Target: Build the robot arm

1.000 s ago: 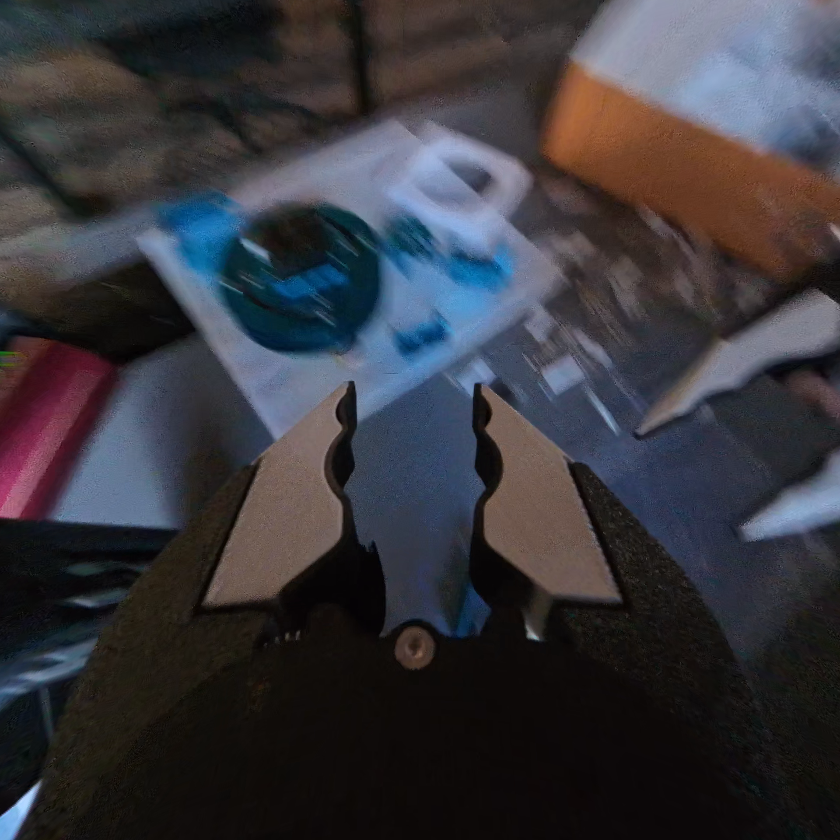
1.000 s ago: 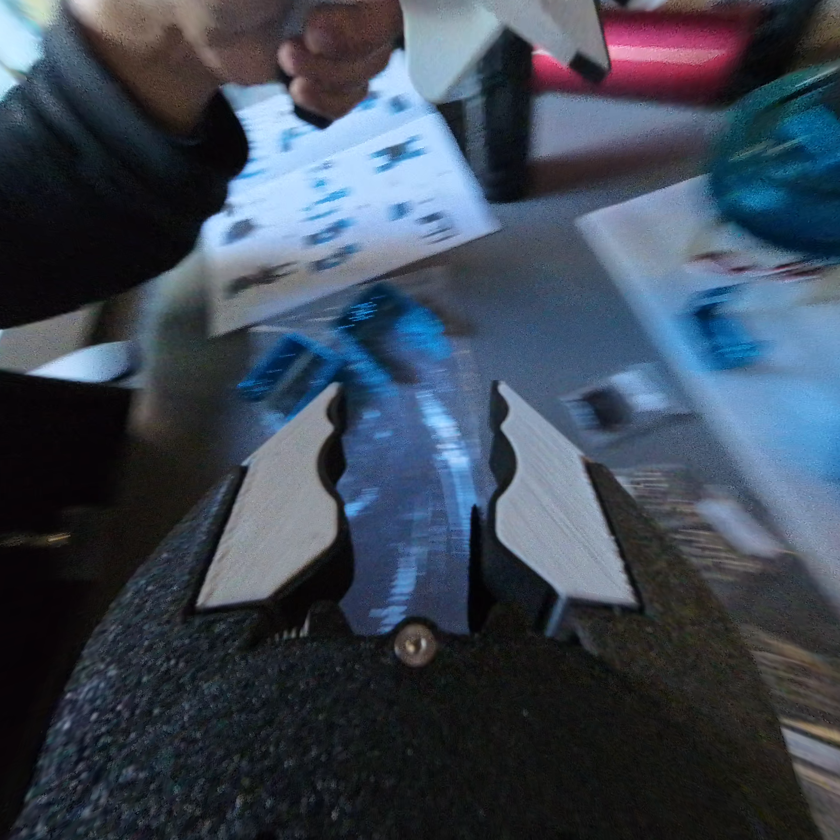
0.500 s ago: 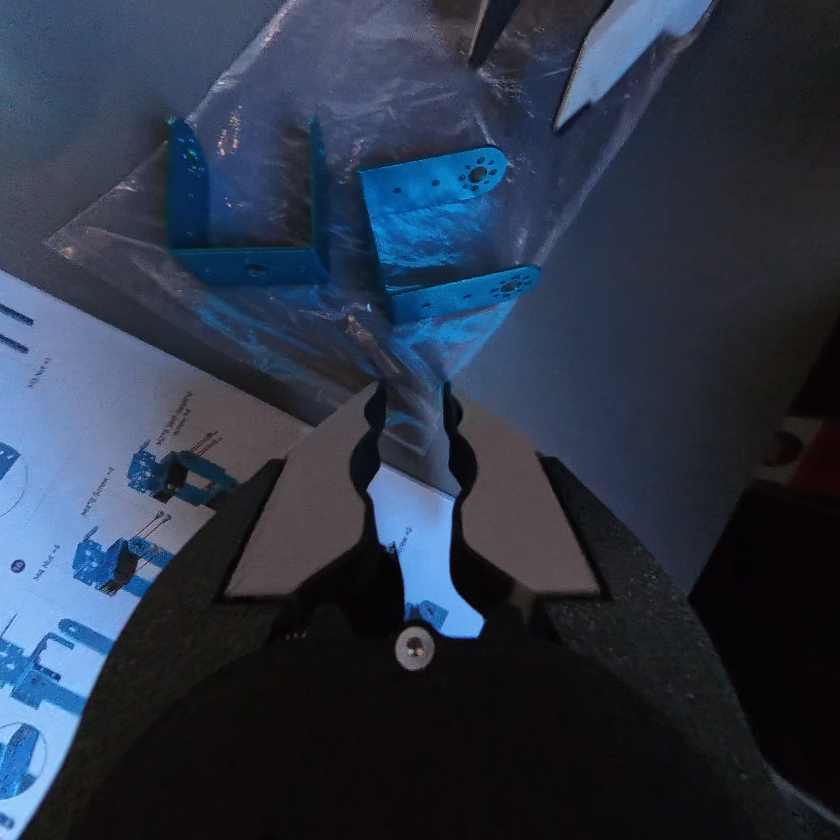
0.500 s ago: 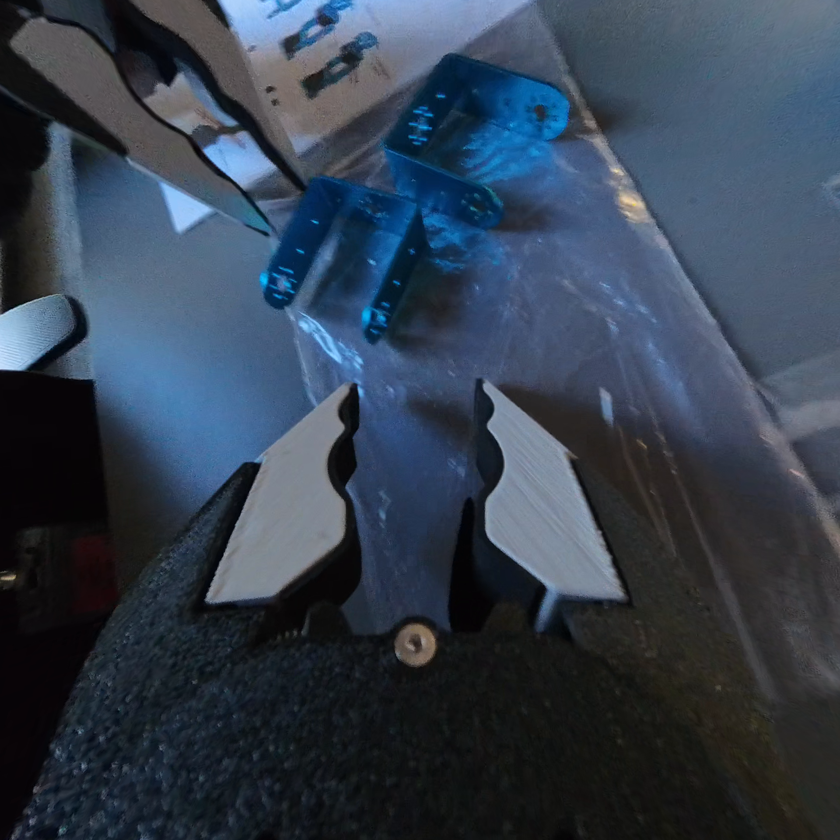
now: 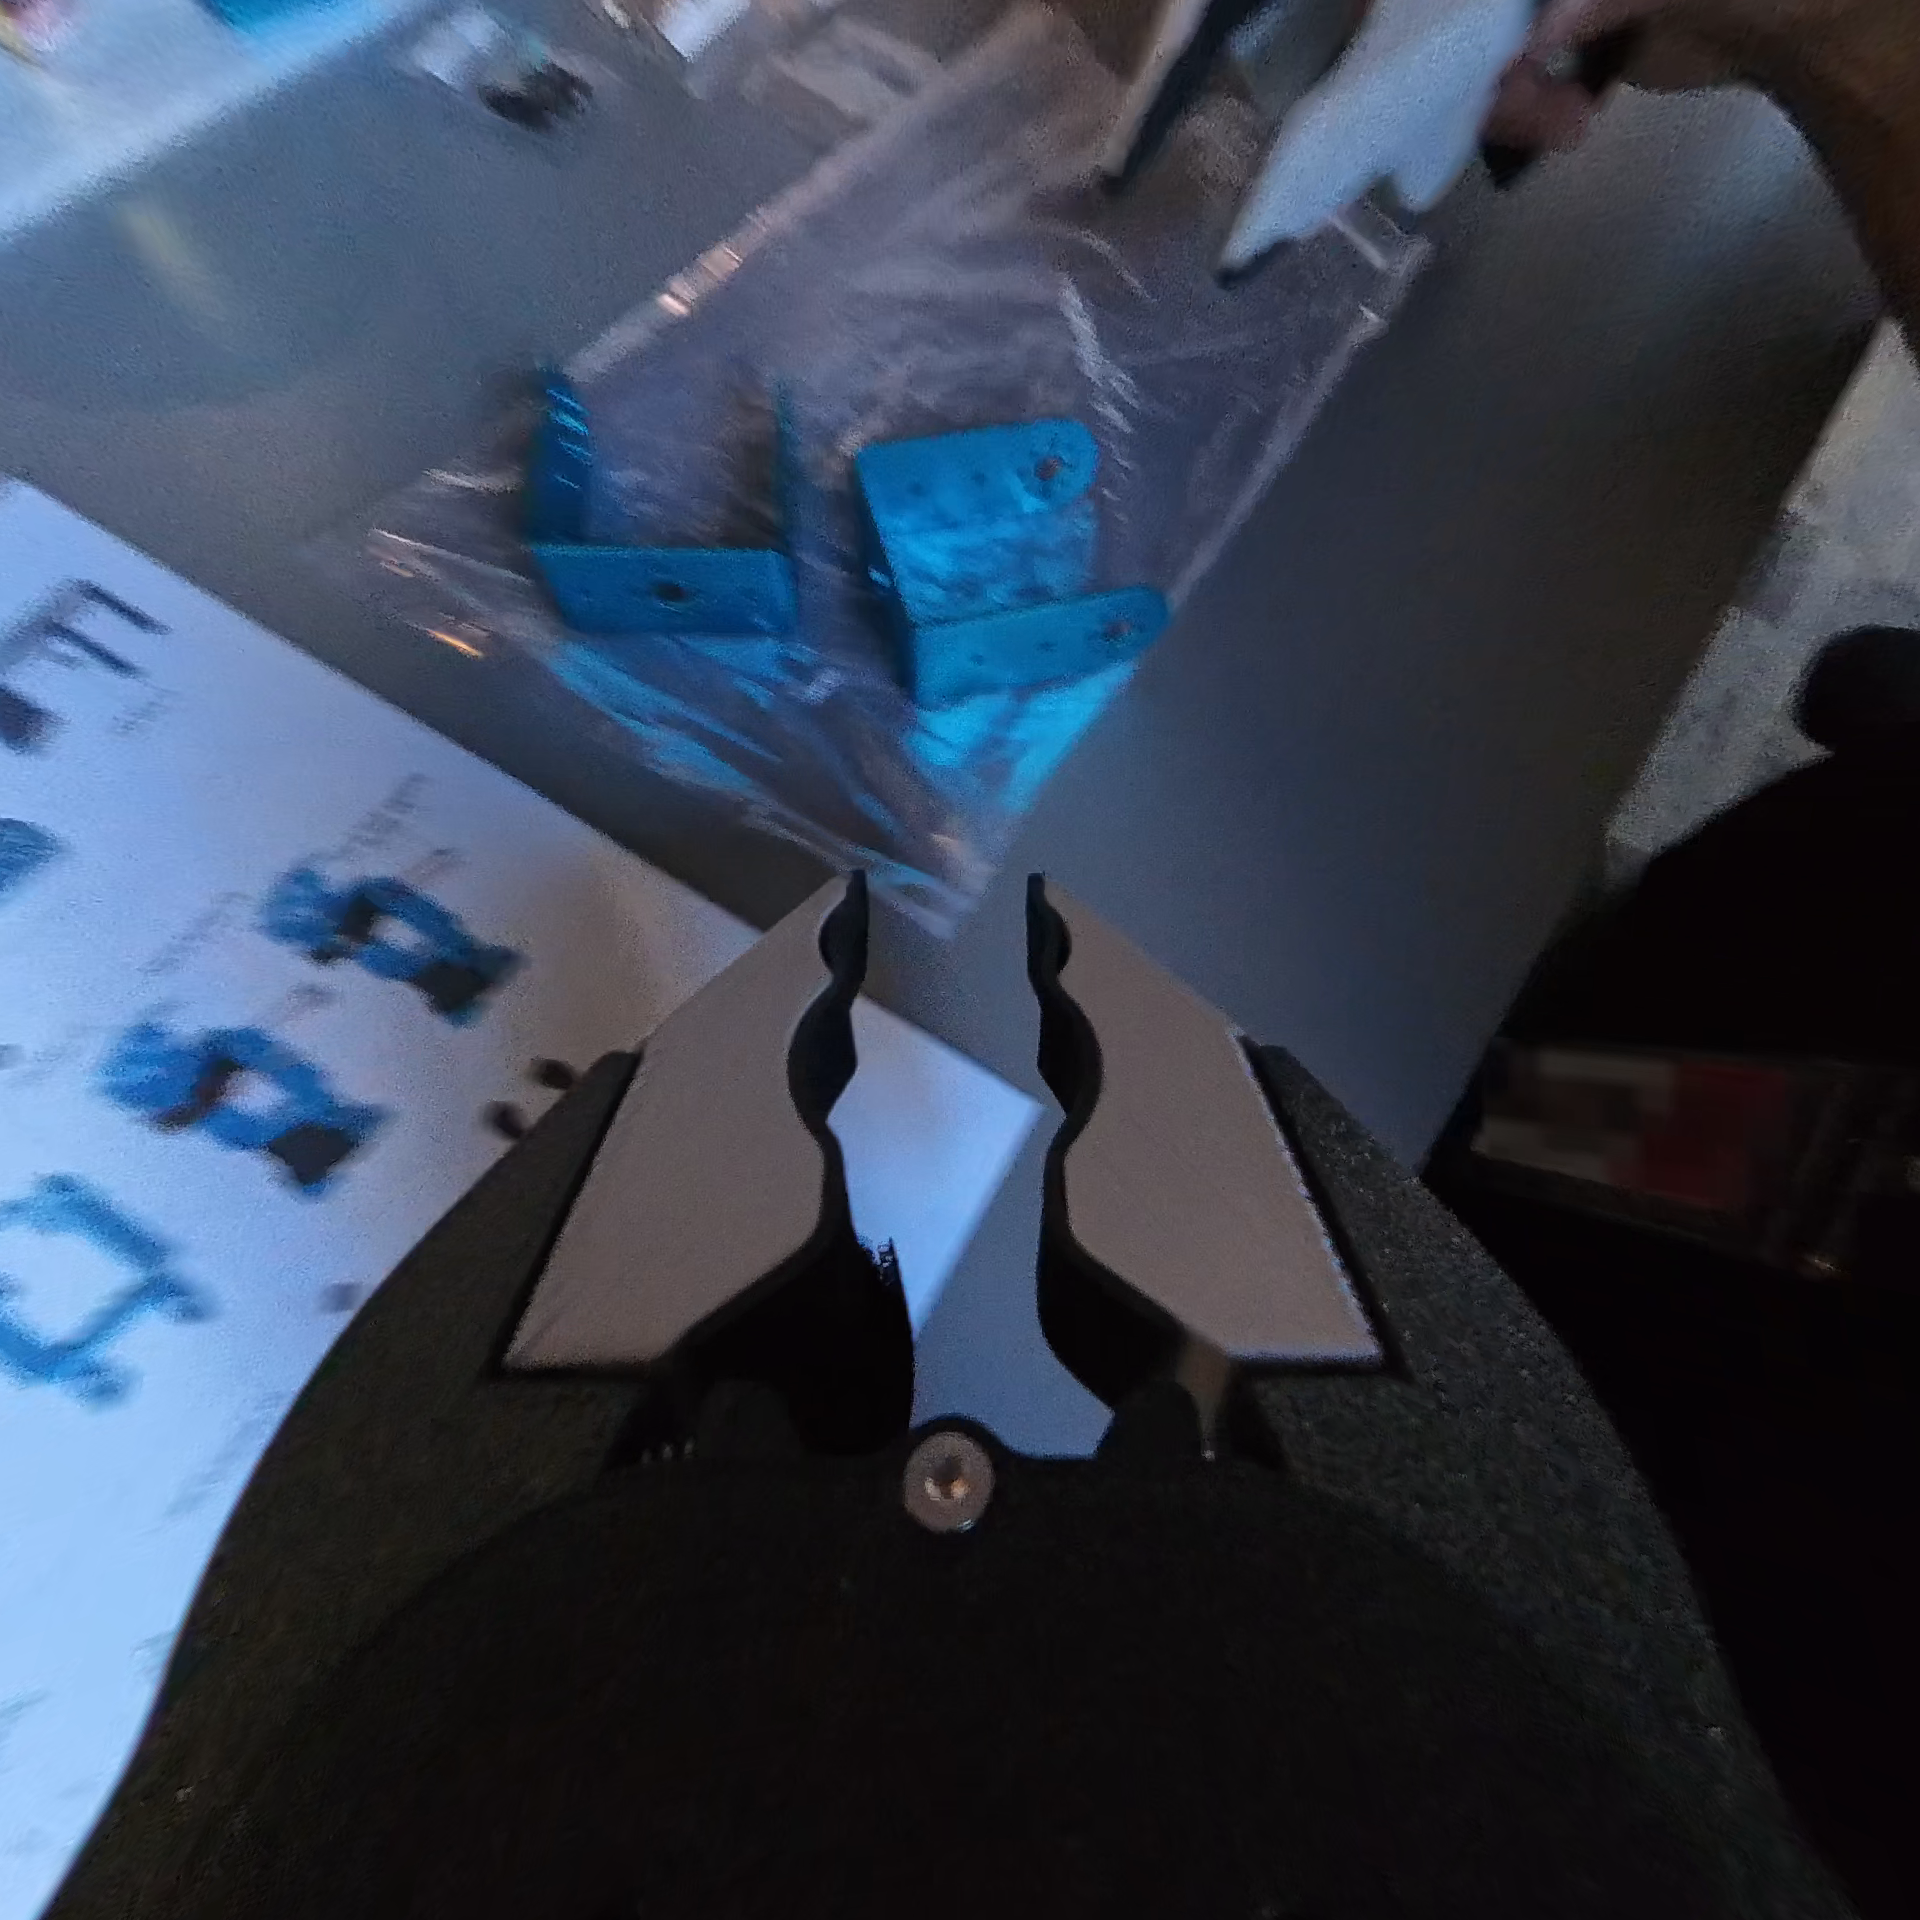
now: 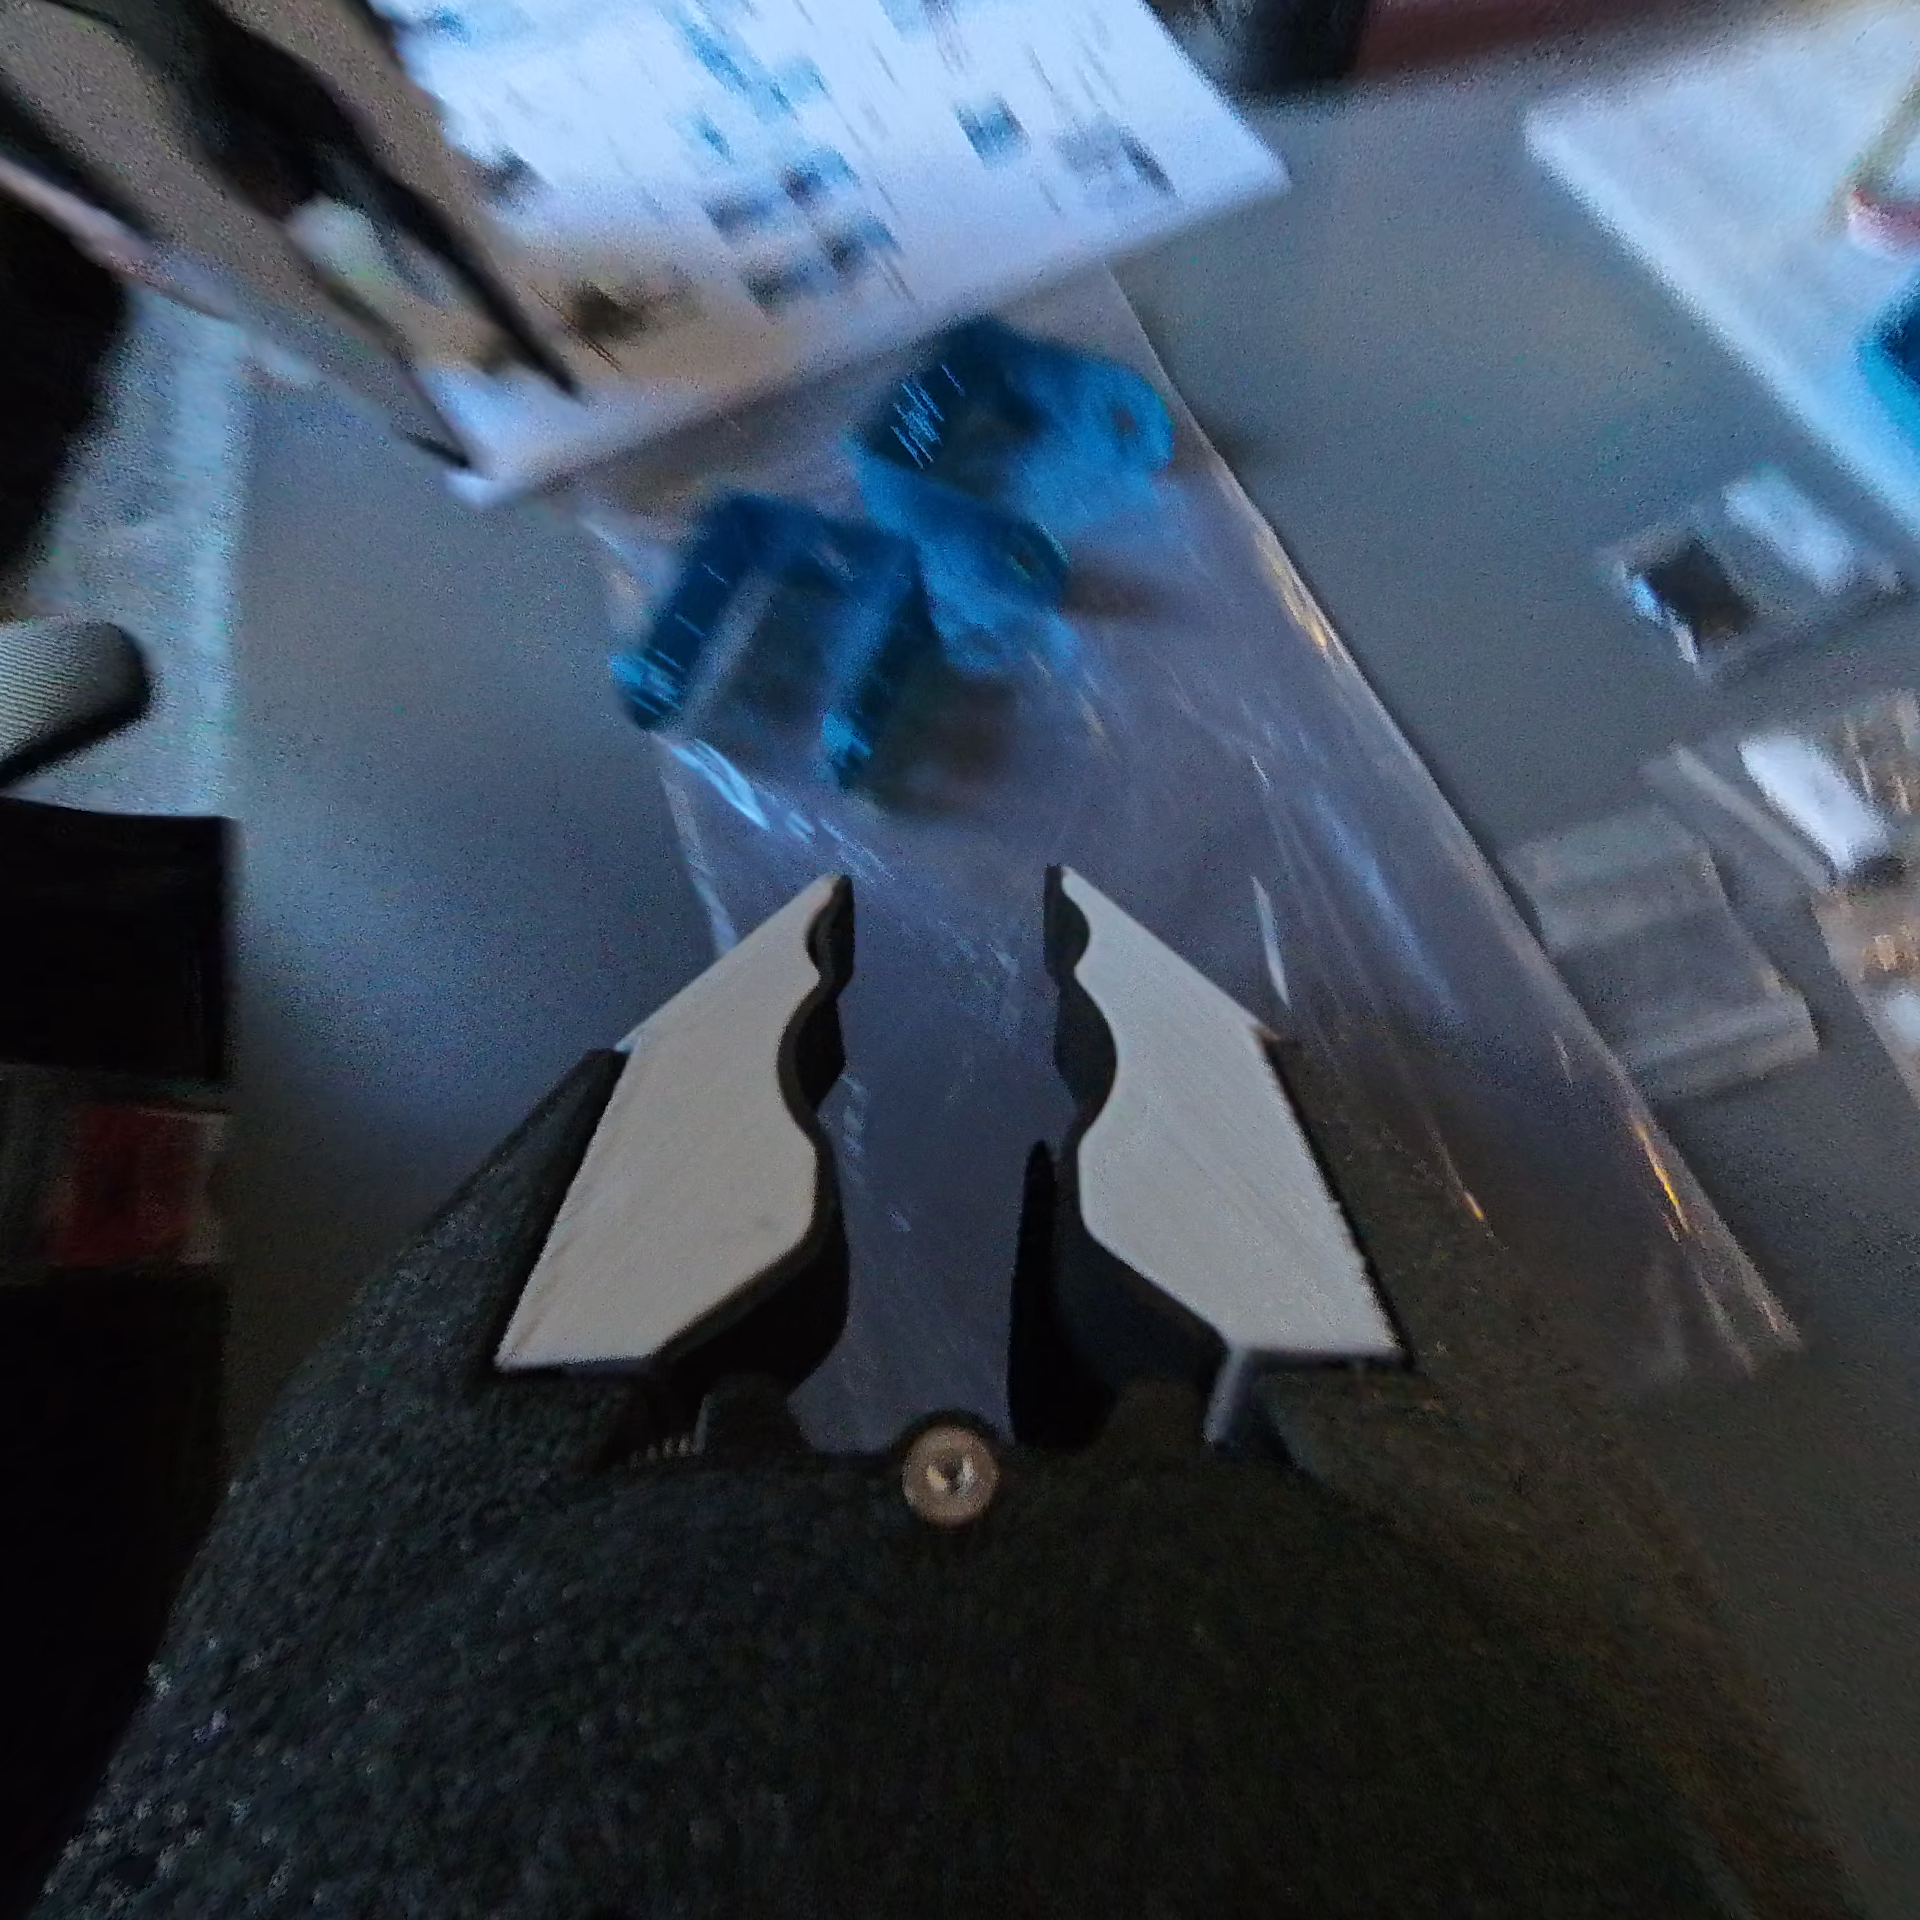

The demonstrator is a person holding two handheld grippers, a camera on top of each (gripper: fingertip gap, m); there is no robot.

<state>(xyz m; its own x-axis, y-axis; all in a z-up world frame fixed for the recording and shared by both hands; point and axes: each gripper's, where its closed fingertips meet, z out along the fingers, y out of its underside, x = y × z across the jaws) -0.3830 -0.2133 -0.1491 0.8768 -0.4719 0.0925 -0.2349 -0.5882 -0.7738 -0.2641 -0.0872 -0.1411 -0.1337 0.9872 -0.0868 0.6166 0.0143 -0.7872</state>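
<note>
A clear plastic bag (image 5: 1039,343) lies on the grey table (image 5: 1403,727) with two blue metal brackets inside, a U-shaped bracket (image 5: 665,592) and a second bracket (image 5: 997,582). My left gripper (image 5: 943,891) is open, its tips at the bag's near corner, and holds nothing. My right gripper (image 6: 948,891) is open and empty over the other end of the bag (image 6: 1195,831), with the brackets (image 6: 769,613) ahead of it. Whether it touches the plastic is unclear. Each gripper shows in the other's view: the right one's finger (image 5: 1340,156) and the left gripper (image 6: 312,239).
A white printed sheet with blue drawings (image 5: 208,1039) lies left of the bag, also in the right wrist view (image 6: 831,187). Small clear packets (image 6: 1683,582) lie to the right. A hand (image 5: 1766,62) shows at the top right. Dark objects (image 5: 1714,1143) stand past the table edge. About 20 cm separates my left fingertips from my right.
The left gripper's jaws have spread a little and the bag's corner now lies just ahead of the tips instead of between them. The right gripper's gap has narrowed slightly. Both views are blurred by motion.
</note>
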